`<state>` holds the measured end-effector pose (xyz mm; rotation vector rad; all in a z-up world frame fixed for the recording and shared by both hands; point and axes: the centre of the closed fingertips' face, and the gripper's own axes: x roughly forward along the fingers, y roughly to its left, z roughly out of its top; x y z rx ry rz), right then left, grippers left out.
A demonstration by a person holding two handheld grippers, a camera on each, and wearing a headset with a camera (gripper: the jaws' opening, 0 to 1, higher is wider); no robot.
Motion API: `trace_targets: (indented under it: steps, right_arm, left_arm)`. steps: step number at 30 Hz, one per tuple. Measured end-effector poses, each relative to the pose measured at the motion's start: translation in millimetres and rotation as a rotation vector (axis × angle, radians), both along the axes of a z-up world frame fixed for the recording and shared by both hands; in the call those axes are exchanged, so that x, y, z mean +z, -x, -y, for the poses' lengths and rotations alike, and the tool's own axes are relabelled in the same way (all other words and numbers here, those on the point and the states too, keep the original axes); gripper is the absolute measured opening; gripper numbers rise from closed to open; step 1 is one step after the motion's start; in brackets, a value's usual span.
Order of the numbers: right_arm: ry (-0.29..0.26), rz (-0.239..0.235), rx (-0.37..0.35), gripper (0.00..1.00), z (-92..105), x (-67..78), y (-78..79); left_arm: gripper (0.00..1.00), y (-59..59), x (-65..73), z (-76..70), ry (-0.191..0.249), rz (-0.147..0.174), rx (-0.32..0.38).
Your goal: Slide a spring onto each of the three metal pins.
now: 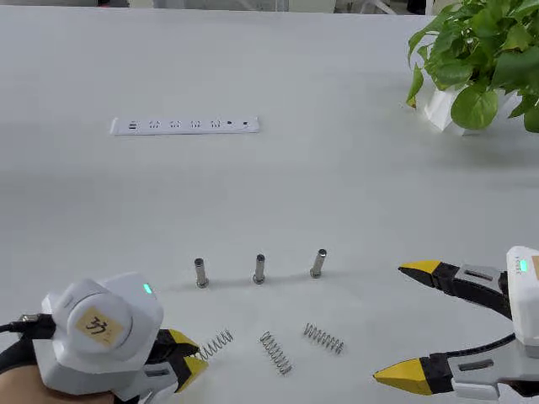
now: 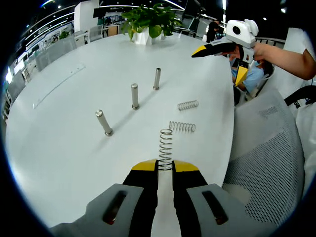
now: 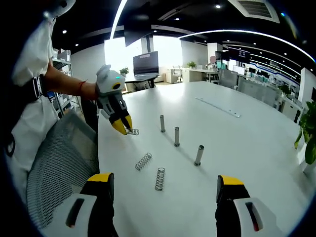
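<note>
Left gripper [image 2: 165, 166] is clamped on one spring [image 2: 166, 142] end, in front of pins [image 1: 259, 268]. Three pins are stood upright on table [image 1: 337, 168]. Two springs [image 1: 275, 352] are seen lying before pins. Right gripper [image 1: 404, 321] is held wide open, right of pins.

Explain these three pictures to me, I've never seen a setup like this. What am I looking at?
There is no robot: a person holds a tool in each hand. One picture comes from a headset camera looking down; the two round ones come from cameras on the tools. On the white table stand three metal pins, with two springs lying loose nearby and a power strip and potted plant farther back. The left hand-held gripper is shut on a third spring; the right hand-held gripper is open, holding nothing.
</note>
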<state>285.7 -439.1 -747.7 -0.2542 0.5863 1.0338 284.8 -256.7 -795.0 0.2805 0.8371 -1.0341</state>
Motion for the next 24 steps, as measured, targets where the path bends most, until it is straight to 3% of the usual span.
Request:
trace_targets:
  steps: [9, 16, 24]
  right_arm:
    - [-0.064, 0.002, 0.073, 0.73, -33.9, 29.1, -0.8]
    - [-0.136, -0.021, 0.132, 0.61, -65.6, 56.2, 1.6]
    - [-0.176, -0.038, 0.209, 0.46, -98.9, 68.4, 5.7]
  left_arm:
    - [0.07, -0.9, 40.8, 17.4, 0.173, 0.055, -0.008]
    - [0.07, 3.1, 61.9, 29.9, 0.255, 0.087, -0.046]
    - [0.07, 9.1, 79.0, 39.7, 0.319, 0.109, -0.082]
